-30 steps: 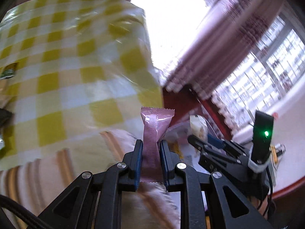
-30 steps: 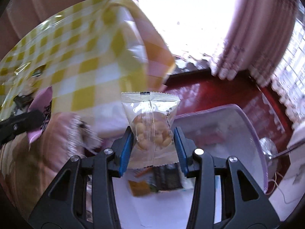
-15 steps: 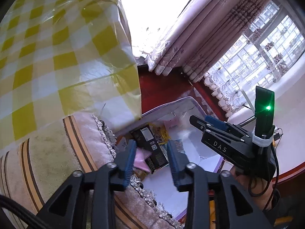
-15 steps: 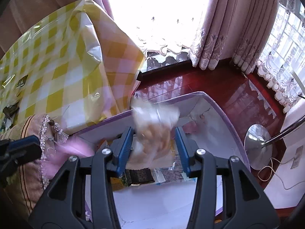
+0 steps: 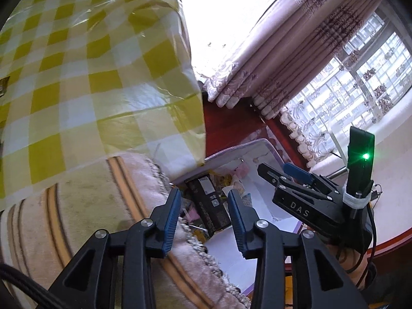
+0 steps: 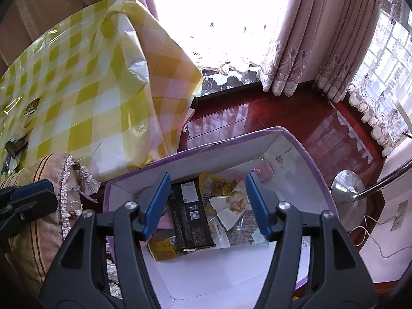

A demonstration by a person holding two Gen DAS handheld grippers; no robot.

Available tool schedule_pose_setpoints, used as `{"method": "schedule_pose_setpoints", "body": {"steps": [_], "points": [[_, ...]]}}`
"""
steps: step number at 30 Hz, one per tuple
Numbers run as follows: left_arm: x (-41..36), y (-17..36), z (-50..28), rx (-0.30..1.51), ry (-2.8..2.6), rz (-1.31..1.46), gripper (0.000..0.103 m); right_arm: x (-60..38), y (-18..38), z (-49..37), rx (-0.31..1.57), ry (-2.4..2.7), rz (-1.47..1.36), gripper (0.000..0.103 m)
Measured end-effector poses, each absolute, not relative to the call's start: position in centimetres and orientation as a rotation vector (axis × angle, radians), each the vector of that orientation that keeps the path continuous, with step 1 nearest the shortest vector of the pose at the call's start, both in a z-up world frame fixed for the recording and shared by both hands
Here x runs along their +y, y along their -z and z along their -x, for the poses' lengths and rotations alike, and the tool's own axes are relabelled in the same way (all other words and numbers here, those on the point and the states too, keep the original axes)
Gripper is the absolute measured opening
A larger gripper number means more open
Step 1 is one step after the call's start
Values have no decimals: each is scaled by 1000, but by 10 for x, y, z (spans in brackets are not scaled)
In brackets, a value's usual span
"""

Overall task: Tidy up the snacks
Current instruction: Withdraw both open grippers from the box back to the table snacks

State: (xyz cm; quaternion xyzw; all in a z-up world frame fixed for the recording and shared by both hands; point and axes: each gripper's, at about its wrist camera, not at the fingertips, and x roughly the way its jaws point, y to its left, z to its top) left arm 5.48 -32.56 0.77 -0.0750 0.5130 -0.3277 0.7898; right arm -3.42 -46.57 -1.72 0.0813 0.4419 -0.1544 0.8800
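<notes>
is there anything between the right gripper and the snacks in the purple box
Nothing visible. The right gripper hangs open directly above the purple-rimmed white box, with a clear drop to the black snack packet and clear peanut pouch inside.

The left gripper (image 5: 203,215) is built of matte black plastic arms with triangular cut-outs, and blue ribbed pads (image 5: 171,220) are fitted to its fingers. Silver round screws are set at the joints. A black cable is seen at the lower left of the frame. The right gripper (image 6: 207,206) is made alike; in the left view, white "DAS" lettering, a white-taped black stick and a green light are borne on it.
</notes>
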Motion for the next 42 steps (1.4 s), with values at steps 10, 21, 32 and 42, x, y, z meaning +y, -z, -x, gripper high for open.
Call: {"method": "schedule_pose_setpoints", "body": {"steps": [10, 21, 32, 42], "points": [[-277, -12, -64, 1060, 592, 203, 40, -424, 19, 24, 925, 224, -148, 65], [-173, -10, -70, 1024, 359, 327, 40, -347, 9, 5, 906, 41, -98, 65], [-57, 0, -60, 977, 147, 507, 40, -281, 2, -14, 890, -87, -8, 65], [-5, 12, -68, 960, 74, 590, 40, -246, 2, -33, 897, -132, 58, 65]]}}
